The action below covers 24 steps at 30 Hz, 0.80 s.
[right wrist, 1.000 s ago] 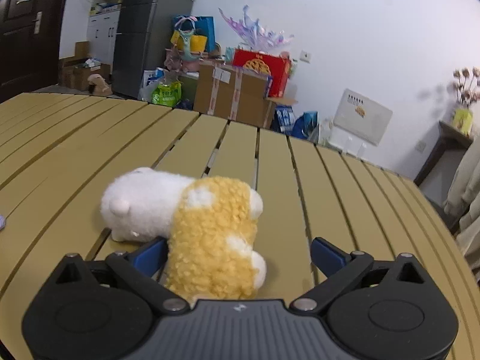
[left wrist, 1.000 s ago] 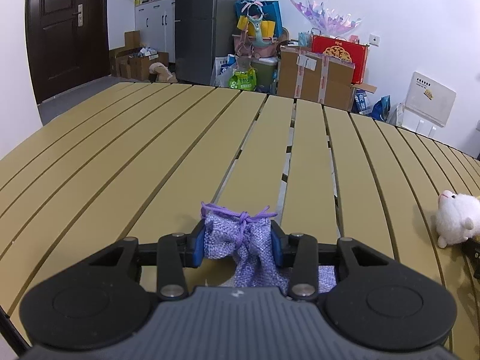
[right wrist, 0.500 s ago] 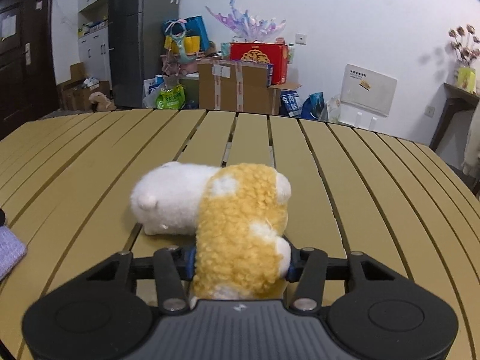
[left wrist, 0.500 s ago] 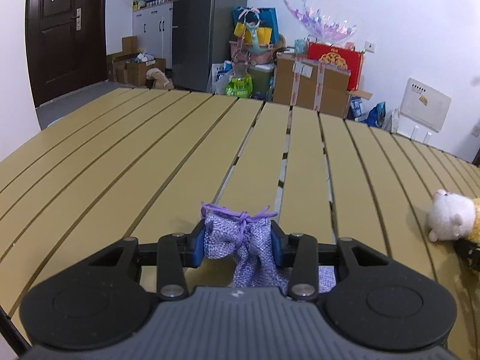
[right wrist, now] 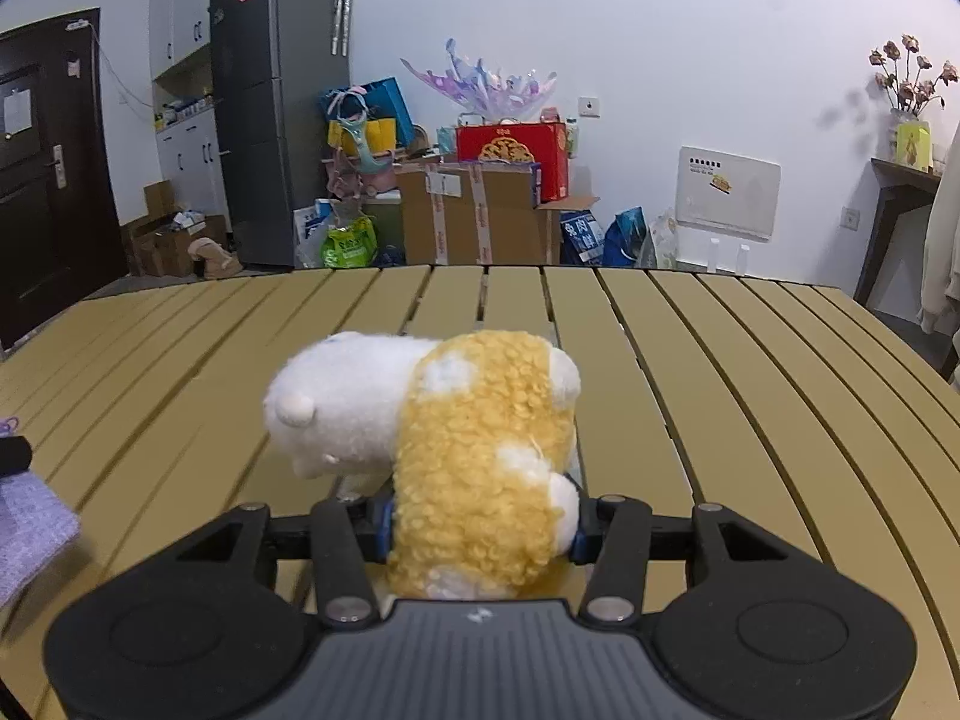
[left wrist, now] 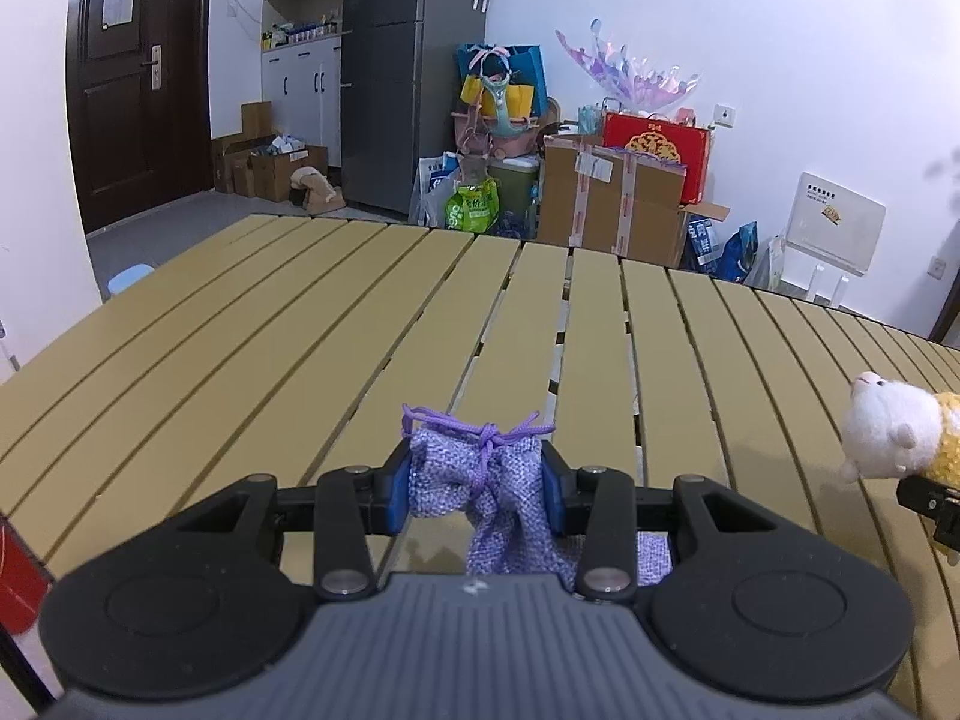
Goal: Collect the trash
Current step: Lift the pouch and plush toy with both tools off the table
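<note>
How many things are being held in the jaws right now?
2. A purple drawstring pouch is clamped in the left gripper, and a yellow and white plush toy is clamped in the right gripper, above the slatted table.

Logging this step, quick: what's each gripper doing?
Left gripper: closed on the purple pouch.
Right gripper: closed on the plush toy.

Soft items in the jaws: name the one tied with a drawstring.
The purple woven pouch in the left gripper, cinched with purple cord. The plush sheep in the right gripper is fluffy, without cord.
</note>
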Tool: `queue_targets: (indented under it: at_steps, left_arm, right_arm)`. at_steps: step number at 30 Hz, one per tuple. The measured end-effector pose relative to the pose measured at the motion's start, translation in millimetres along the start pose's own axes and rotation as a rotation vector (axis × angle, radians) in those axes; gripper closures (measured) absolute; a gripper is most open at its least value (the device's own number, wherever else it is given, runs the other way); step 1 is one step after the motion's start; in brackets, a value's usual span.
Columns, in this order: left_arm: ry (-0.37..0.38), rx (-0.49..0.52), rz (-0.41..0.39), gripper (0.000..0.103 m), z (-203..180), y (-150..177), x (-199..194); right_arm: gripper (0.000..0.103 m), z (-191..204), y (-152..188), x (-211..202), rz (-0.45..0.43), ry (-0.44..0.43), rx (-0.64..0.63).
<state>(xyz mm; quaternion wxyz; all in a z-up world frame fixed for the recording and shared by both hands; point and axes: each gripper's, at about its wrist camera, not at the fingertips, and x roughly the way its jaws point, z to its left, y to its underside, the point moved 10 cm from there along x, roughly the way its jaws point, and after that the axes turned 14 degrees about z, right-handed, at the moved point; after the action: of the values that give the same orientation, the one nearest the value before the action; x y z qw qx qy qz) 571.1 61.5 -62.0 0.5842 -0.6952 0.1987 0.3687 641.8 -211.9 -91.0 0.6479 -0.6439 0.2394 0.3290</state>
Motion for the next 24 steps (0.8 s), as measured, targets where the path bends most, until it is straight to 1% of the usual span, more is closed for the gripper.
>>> queue_targets:
  at_steps: [3, 10, 24]
  left_arm:
    - [0.012, 0.004, -0.007, 0.062, -1, 7, -19]
    - [0.039, 0.037, -0.030, 0.062, -5, 26, -63]
    - [0.064, 0.076, -0.050, 0.062, 6, 79, -139]
  right_arm:
    - [0.056, 5, 7, -18, -0.003, -0.018, -0.012]
    - [0.056, 12, 23, -66, -0.020, -0.032, -0.020]
    - [0.055, 26, 89, -161, -0.047, -0.052, -0.047]
